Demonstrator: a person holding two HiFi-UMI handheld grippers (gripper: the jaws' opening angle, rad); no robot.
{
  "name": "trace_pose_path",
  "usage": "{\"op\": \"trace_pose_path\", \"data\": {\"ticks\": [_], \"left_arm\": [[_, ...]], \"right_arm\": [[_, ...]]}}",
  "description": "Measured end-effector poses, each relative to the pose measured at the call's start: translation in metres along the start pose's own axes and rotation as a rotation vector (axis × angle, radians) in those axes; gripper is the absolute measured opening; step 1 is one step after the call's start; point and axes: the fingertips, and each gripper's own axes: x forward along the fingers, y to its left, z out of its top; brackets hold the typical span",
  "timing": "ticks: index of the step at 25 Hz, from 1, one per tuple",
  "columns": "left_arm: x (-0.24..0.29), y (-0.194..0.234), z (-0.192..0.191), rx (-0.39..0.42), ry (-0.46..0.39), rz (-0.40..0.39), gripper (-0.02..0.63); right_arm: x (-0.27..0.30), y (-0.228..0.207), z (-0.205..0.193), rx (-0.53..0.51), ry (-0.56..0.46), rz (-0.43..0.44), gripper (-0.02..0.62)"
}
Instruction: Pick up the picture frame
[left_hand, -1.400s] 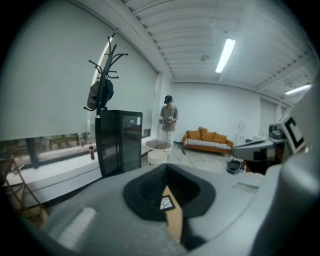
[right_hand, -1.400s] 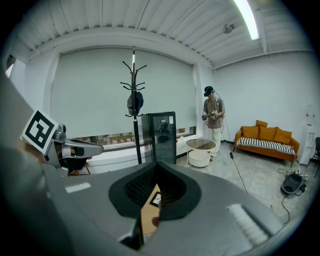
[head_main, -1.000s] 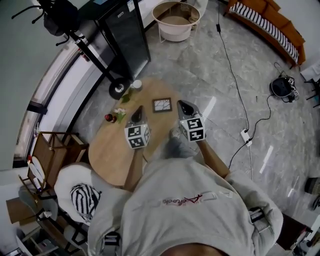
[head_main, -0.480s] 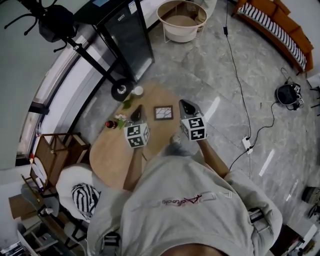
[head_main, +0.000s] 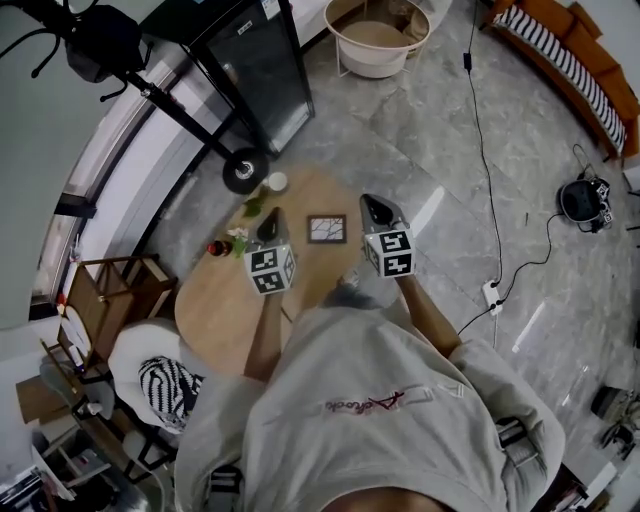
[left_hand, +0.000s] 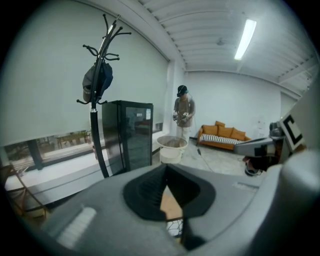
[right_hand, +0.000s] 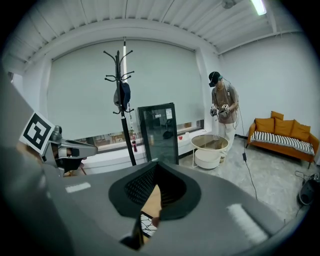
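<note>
Picture frame (head_main: 326, 228): small, dark-edged, with a pale crackled pattern; lies flat near the far edge of the counter, touched by nothing.
Counter (head_main: 215, 320): round, light wood, standing on a grey marbled floor (head_main: 450, 150).
Left hand-held gripper (head_main: 269, 226): jaws pressed together with nothing in them; it hangs over the counter just left of the frame and apart from it. Its own view shows a sliver of wood and the crackled pattern low down past the closed tips.
Right hand-held gripper (head_main: 376, 212): jaws also together and empty; it is at the counter's right edge, just right of the frame and not touching it. The frame lies between the two tools.
Small things on the counter: a red object (head_main: 216, 247) and a sprig of white flowers (head_main: 240, 236) sit left of the left tool; a green leaf (head_main: 254, 206) and a white cup (head_main: 277, 181) lie further back.
Person holding the tools: grey top (head_main: 370, 410), forearms reaching over the near edge.
Beyond the counter: the coat stand's base (head_main: 243, 170), a black glass-door fridge (head_main: 255, 70), a round white basket table (head_main: 377, 45).
Right side of room: an orange sofa (head_main: 575, 75), a power strip (head_main: 490, 292) on a long cable.
Near left: a chair with a striped cushion (head_main: 165, 385).
Far end, seen from the right tool: another person (right_hand: 222, 107) standing.
</note>
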Motion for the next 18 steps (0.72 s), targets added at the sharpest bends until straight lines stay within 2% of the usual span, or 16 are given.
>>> {"op": "trace_pose_path", "data": {"ticks": [10, 18], "left_arm": [[0.029, 0.017, -0.036, -0.020, 0.089, 0.038, 0.002], [0.034, 0.022, -0.071, -0.039, 0.157, 0.034, 0.002]], "right_arm": [[0.036, -0.022, -0.033, 0.027, 0.076, 0.021, 0.006], [0.050, -0.013, -0.079, 0.057, 0.152, 0.039, 0.006]]}}
